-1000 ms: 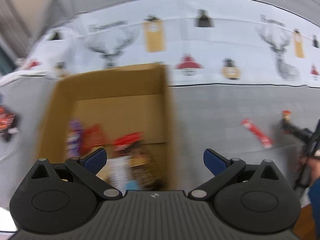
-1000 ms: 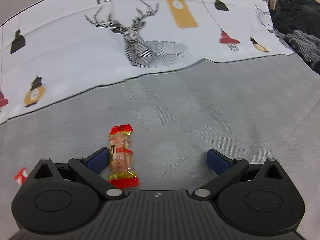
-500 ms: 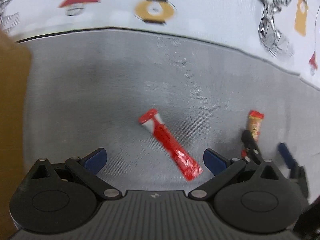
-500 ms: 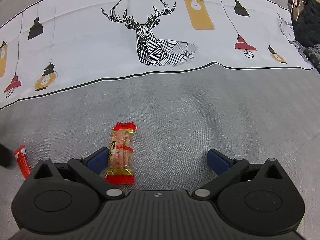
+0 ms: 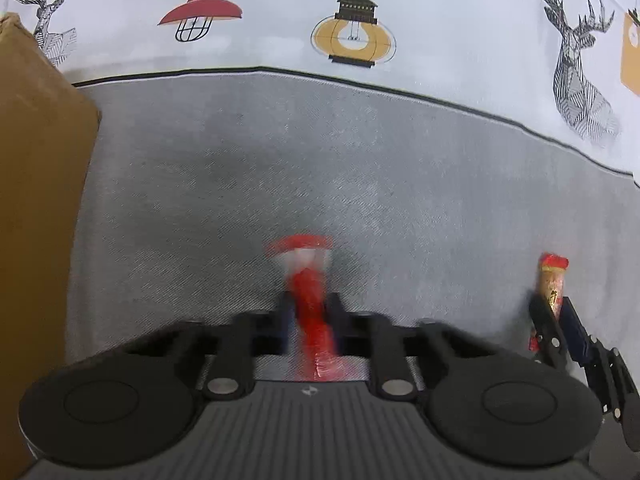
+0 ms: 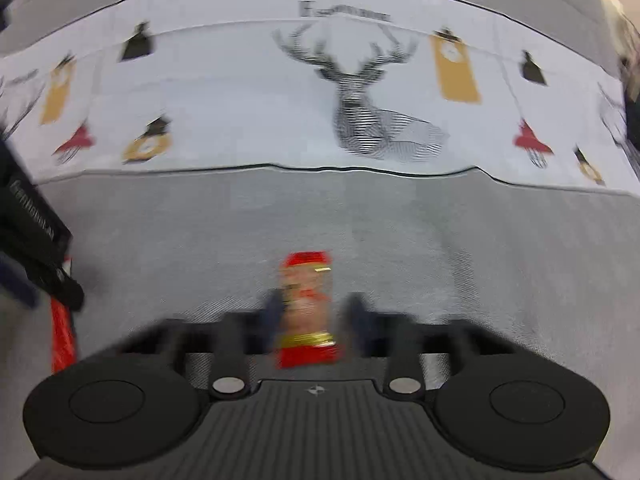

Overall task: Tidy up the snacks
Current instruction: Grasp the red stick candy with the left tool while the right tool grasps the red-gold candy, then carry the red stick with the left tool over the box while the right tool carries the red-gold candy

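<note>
My left gripper (image 5: pixel 307 307) is shut on a long red snack stick (image 5: pixel 308 300) on the grey cloth; the view is blurred. My right gripper (image 6: pixel 314 311) is closed around a red-and-gold wrapped snack bar (image 6: pixel 306 308), also blurred. In the left wrist view the right gripper (image 5: pixel 554 316) shows at the far right, holding the same snack bar (image 5: pixel 552 280). In the right wrist view the left gripper (image 6: pixel 36 240) and the red stick (image 6: pixel 62 332) show at the left edge.
A brown cardboard box (image 5: pixel 36 220) stands at the left in the left wrist view. The surface is a grey cloth (image 5: pixel 280 168) with a white printed band (image 5: pixel 280 12) of deer and lamps behind it.
My left gripper swung right from the box, came over the red stick and shut on it. My right gripper centred on the snack bar and shut on it.
</note>
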`<state>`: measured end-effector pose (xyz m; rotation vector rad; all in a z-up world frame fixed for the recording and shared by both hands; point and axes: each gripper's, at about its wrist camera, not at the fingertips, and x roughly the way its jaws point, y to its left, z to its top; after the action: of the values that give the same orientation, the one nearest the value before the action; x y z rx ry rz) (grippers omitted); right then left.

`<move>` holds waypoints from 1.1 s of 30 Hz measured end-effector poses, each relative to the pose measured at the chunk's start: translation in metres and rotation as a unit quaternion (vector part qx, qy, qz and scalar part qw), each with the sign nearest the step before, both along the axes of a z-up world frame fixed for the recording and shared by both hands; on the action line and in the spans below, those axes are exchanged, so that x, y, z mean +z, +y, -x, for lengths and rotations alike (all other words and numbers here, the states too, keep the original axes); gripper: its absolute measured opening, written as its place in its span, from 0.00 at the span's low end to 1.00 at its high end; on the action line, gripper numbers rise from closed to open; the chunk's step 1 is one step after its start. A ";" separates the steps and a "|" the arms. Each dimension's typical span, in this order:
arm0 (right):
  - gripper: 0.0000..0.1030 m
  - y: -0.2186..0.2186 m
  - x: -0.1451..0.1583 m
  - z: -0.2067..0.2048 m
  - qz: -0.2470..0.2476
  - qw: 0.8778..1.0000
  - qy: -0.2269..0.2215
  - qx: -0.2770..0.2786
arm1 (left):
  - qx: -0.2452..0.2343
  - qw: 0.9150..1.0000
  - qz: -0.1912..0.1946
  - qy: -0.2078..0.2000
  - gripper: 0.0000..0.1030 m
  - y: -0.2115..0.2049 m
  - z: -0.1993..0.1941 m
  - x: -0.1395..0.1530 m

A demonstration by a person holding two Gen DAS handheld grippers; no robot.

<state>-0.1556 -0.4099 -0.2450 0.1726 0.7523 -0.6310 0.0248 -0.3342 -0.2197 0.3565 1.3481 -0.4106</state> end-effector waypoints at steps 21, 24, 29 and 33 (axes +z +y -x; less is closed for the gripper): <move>0.19 0.153 0.144 0.038 -0.054 0.989 -0.138 -0.007 | -0.102 0.982 0.072 -0.141 0.12 0.138 0.047 0.165; 0.19 0.192 0.164 0.037 -0.065 0.986 -0.152 0.019 | -0.100 0.979 0.088 -0.153 0.12 0.177 0.052 0.192; 0.19 0.255 0.191 0.042 -0.074 0.981 -0.169 0.067 | -0.092 0.976 0.103 -0.169 0.12 0.239 0.063 0.226; 0.19 0.302 0.207 0.049 -0.084 0.976 -0.171 0.106 | -0.077 0.974 0.112 -0.181 0.12 0.293 0.073 0.243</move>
<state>-0.2044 -0.1082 -0.0382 0.3429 0.4804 -0.3224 -0.0479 -0.0413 0.0229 0.3302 0.9107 -0.5922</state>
